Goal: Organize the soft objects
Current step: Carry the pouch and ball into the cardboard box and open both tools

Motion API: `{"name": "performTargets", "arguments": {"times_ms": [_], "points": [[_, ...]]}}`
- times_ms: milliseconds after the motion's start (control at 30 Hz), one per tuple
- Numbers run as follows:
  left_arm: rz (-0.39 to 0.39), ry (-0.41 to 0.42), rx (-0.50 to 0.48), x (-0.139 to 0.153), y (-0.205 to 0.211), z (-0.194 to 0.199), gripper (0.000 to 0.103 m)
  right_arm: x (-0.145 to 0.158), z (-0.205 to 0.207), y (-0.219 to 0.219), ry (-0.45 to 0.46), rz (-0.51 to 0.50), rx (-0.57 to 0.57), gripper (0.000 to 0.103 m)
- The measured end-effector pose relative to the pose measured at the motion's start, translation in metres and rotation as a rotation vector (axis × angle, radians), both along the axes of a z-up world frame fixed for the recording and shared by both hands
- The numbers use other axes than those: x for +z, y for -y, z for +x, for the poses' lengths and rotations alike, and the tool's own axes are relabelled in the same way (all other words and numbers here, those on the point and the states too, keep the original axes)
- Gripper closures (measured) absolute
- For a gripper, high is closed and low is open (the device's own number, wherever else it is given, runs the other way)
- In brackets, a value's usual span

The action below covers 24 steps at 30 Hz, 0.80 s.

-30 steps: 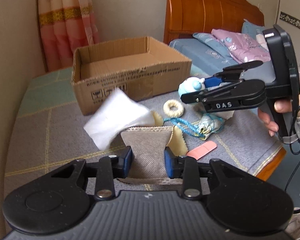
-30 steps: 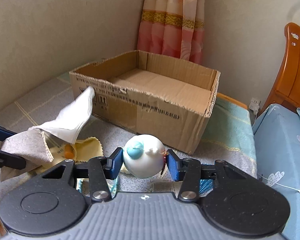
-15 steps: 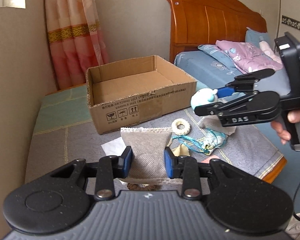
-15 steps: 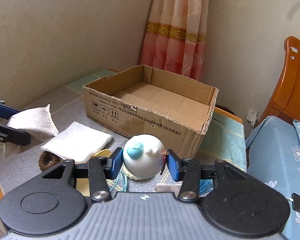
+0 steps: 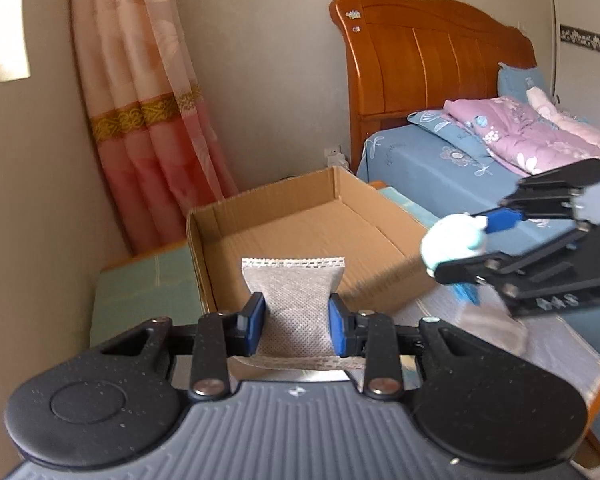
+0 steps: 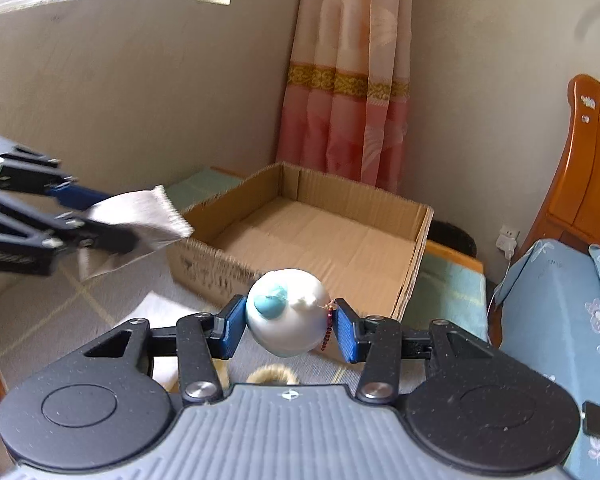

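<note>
Both cams sat low behind their own fingers, fisheye, tilted down twd the open cardboard box (image 5: 300, 232). Left wrist cam looked over the box's near-left corner, bed (image 5: 480, 168) and headboard beyond, w/ the right gripper (image 5: 456, 252) poking in from the right edge. Right wrist cam faced the box (image 6: 332, 240) from its other side, curtain (image 6: 348, 80) behind, left gripper (image 6: 140, 220) at left edge. Shared: box, curtain, each other's gripper.
</note>
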State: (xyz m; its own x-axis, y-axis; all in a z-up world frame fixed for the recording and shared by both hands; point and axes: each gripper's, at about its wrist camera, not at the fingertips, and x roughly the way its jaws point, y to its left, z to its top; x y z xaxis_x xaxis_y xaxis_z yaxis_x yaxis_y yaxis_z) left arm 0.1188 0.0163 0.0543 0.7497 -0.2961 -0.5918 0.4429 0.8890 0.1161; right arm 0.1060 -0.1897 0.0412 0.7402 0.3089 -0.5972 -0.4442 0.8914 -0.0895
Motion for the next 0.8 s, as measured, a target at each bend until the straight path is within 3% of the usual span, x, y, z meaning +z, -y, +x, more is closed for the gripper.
{"name": "performTargets", "arguments": {"times_ms": [200,333,433,500,533,633,667,800], "points": [[0.059,-0.018,0.008,-0.004,0.02,0.071,0.071,0.012,0.022,-0.001,0.015,0.007,-0.025,0.051],[0.051,-0.042,0.05,-0.01,0.025,0.115,0.071,0.014,0.034,0.001,0.013,0.01,-0.045,0.051],[0.045,-0.04,0.075,-0.017,0.025,0.136,0.06,0.016,0.039,0.003,0.014,0.0,-0.056,0.051],[0.041,-0.051,0.095,-0.02,0.023,0.141,0.059,0.016,0.043,0.003,0.012,-0.007,-0.065,0.051],[0.037,-0.06,0.095,-0.021,0.021,0.141,0.054,0.016,0.044,0.004,0.012,-0.01,-0.067,0.051],[0.012,-0.042,0.086,-0.016,0.013,0.127,0.012,0.015,0.046,0.003,0.008,-0.016,-0.071,0.051],[0.008,-0.018,0.089,-0.014,0.01,0.116,0.006,0.015,0.048,0.003,0.008,-0.022,-0.07,0.051],[-0.054,-0.007,0.088,-0.001,-0.004,0.086,0.005,0.015,0.06,0.001,0.001,-0.03,-0.066,0.051]]}}
